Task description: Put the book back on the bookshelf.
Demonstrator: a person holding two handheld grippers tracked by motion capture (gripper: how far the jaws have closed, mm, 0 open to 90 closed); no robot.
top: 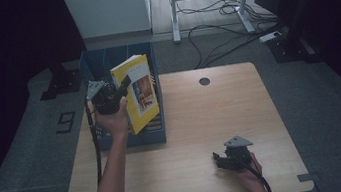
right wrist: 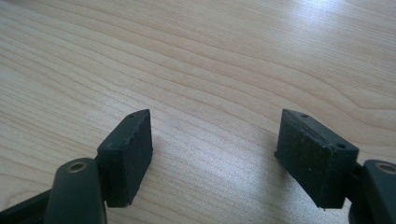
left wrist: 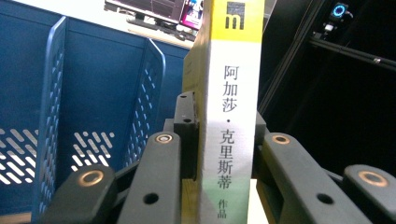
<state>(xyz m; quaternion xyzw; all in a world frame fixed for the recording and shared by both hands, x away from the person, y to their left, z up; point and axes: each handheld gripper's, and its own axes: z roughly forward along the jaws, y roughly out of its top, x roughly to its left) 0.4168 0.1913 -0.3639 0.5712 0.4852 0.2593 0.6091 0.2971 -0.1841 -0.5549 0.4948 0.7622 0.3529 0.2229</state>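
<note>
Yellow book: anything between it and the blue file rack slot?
Nothing visible. The left gripper is clamped on the yellow book, spine between its jaws, over the blue file rack. The compartments in the left gripper view look empty; the dividers stand beside the book.

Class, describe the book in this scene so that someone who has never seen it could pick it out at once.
Start at the wooden table and find the blue divided file box at its far left. Just above that box, the left claw is clamped on the spine of a book. It is the only book held up: yellow cover, white spine with black Chinese characters.
</note>
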